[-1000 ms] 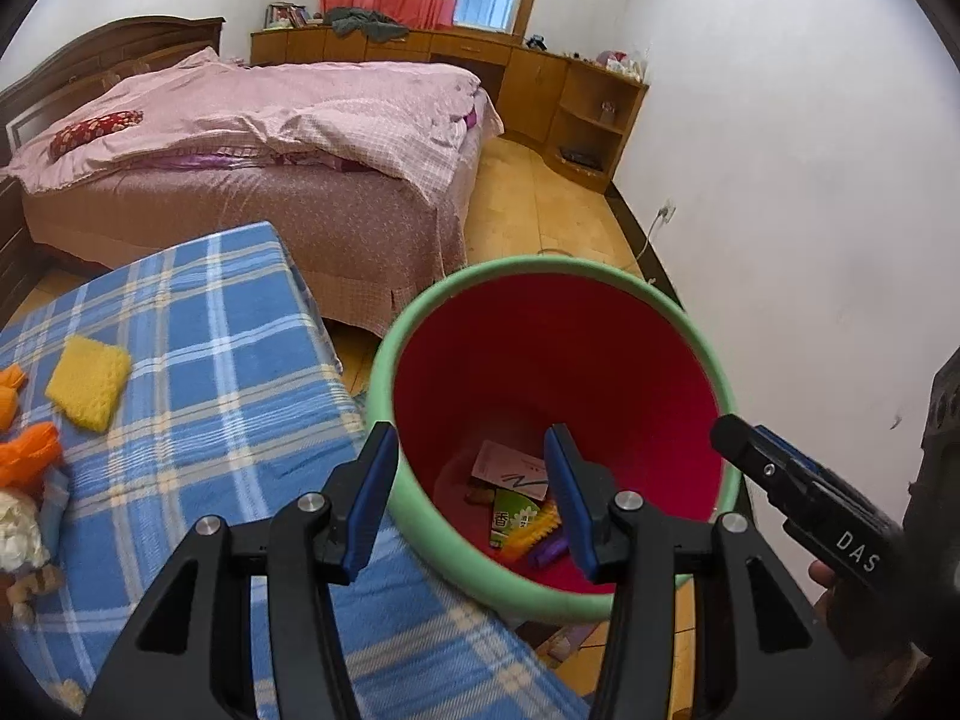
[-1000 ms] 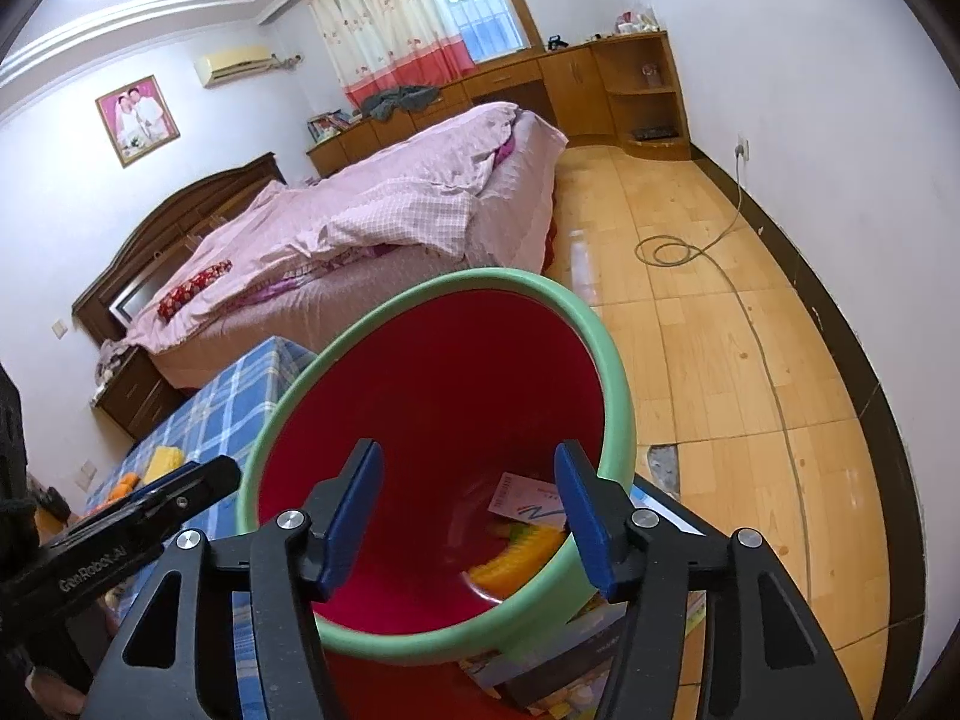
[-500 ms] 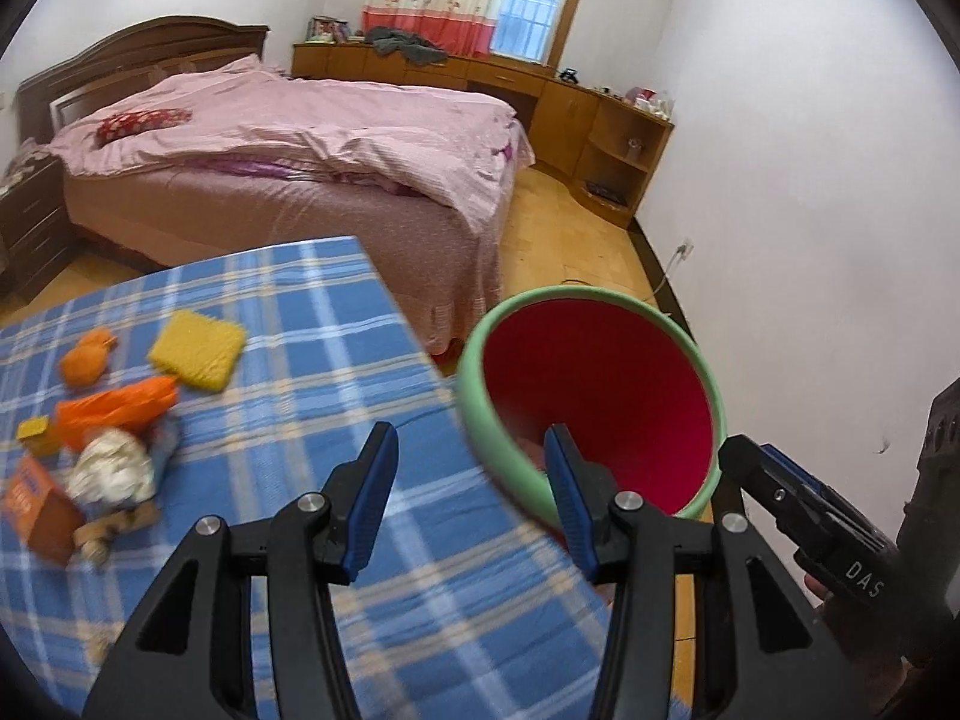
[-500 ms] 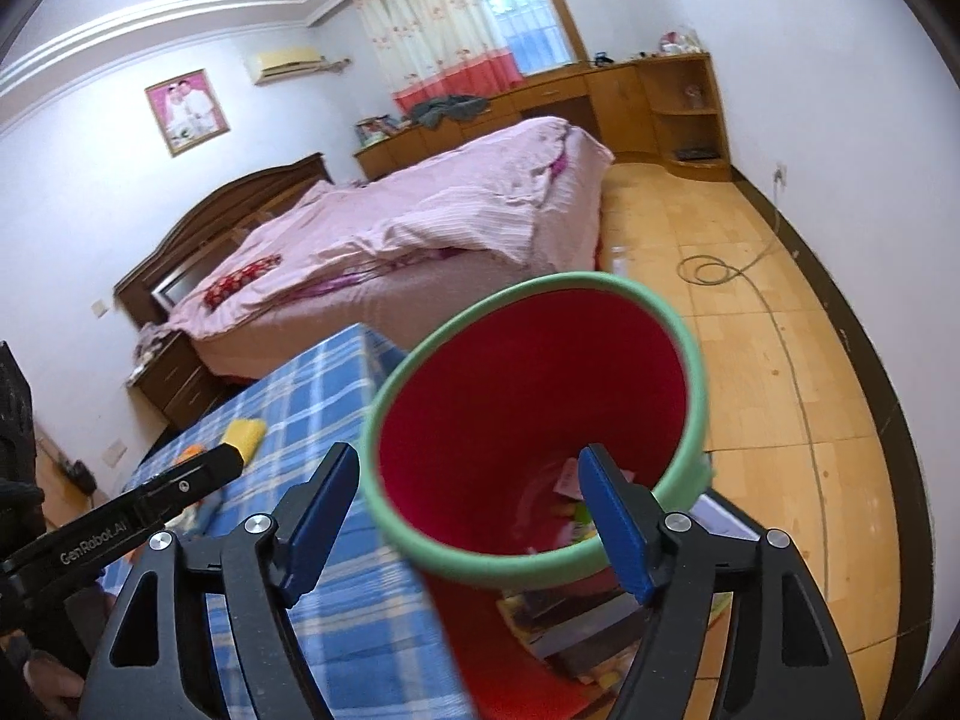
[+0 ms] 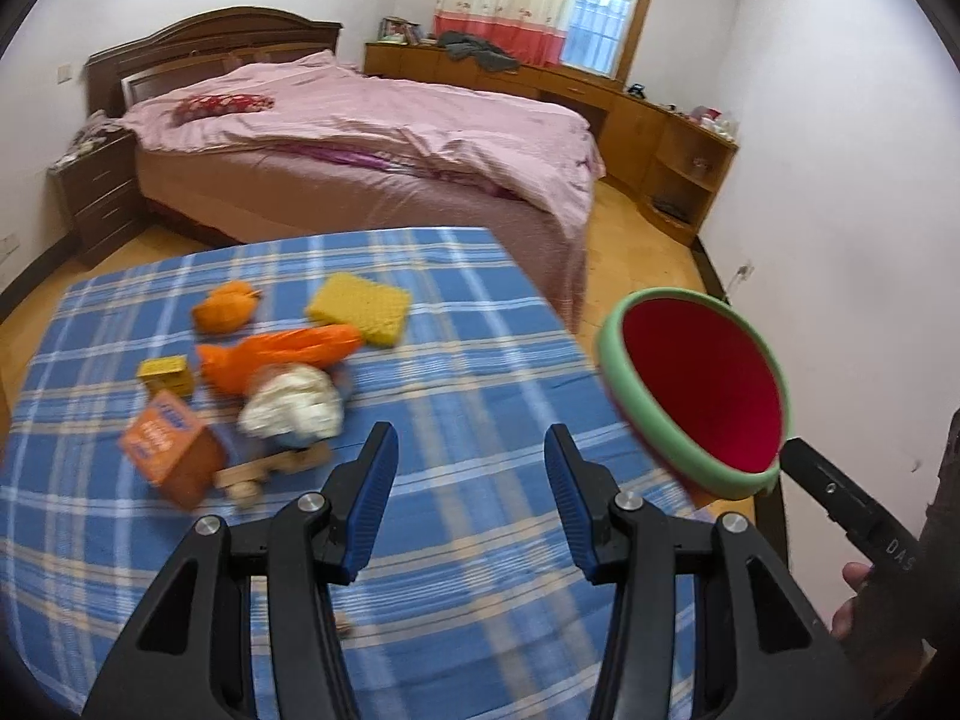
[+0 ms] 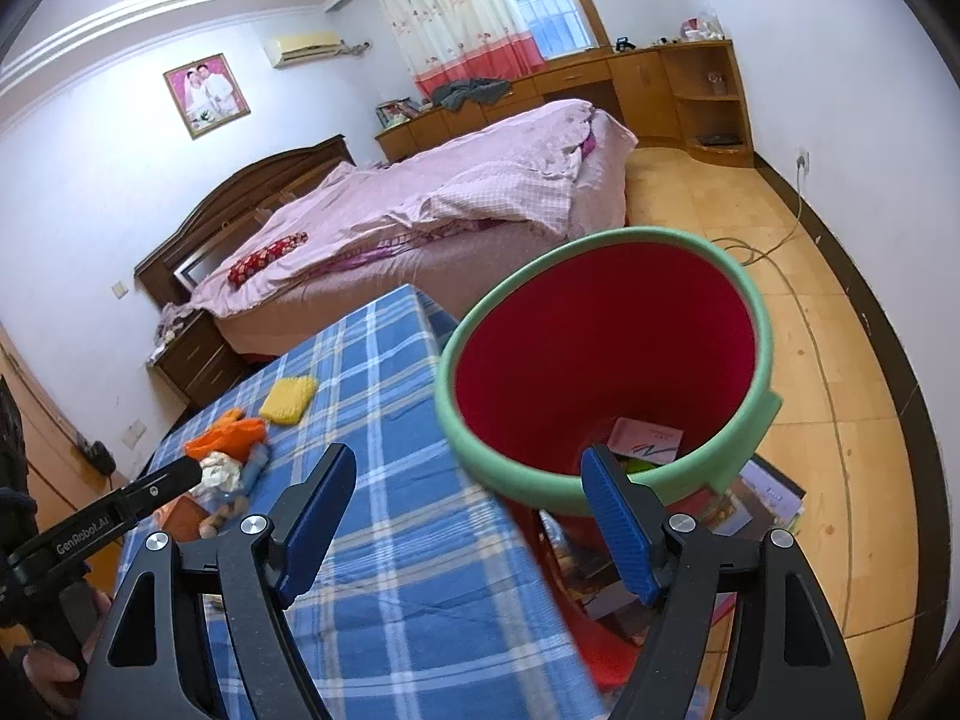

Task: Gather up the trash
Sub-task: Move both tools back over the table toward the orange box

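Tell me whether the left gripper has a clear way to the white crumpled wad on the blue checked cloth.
Probably yes. The left gripper is open and empty, the white crumpled wad lies just ahead to its left, and only bare cloth lies between. The orange bag and orange carton crowd it.

"GenRobot.AI" on left tongs (image 6: 99,531)

Desk cloth (image 5: 456,396): blue plaid, white and tan lines. Bin (image 6: 606,360): red inside, green rim. Sponge (image 5: 359,307): yellow. Plastic bag (image 5: 282,354): orange. Carton (image 5: 168,456): orange with blue print. Bedspread (image 5: 384,138): pink. Gripper pads (image 5: 377,498): blue on black frames.
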Demonstrator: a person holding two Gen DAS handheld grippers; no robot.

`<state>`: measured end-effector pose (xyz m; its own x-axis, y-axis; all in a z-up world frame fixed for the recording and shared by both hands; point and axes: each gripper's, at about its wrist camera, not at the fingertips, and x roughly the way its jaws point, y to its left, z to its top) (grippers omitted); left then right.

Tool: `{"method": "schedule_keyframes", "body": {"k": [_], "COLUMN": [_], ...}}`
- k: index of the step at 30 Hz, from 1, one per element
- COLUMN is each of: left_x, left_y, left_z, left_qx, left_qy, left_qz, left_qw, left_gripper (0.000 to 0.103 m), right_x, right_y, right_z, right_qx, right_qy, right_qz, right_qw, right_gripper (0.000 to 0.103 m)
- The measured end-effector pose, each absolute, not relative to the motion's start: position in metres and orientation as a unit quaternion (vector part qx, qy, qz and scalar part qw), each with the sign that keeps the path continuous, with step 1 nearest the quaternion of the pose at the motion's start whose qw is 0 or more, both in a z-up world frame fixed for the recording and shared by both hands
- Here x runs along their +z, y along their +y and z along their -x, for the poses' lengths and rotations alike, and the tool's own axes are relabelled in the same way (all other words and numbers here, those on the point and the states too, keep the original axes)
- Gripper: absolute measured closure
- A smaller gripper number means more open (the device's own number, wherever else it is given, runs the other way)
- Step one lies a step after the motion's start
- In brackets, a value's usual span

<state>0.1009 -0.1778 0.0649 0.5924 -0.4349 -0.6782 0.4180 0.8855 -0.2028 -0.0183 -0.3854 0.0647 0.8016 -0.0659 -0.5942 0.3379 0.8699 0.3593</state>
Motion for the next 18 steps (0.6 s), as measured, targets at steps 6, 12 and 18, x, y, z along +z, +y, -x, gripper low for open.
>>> {"method": "schedule_keyframes", "body": {"k": [6,12,18], "left_x": [0.056,0.052,0.044], "left_y": [-0.145,-0.113,-0.084], "left_z": [-0.109,-0.125,-0.145], "left_qx": [-0.210,-0.175,-0.138], "left_qy": [0.391,0.392,0.398], "left_qz": [0.003,-0.016,-0.025], "left_qw": [0.896,0.903,0.907], "left_gripper": [0.052,0.052,0.037], "right_x": [0.051,0.042,0.035], "right_y": [-0.359,-0.343,-0.334], "right_z": [0.007,0.001,-0.003], "right_qx": [-0.096,-0.094,-0.093], "right_qy": [0.315,0.331,0.343], "right_qz": [-0.225,-0.207,-0.203], "right_qw": [0.917,0.916,0.912], "right_gripper": [0.024,0.024,0.024]}}
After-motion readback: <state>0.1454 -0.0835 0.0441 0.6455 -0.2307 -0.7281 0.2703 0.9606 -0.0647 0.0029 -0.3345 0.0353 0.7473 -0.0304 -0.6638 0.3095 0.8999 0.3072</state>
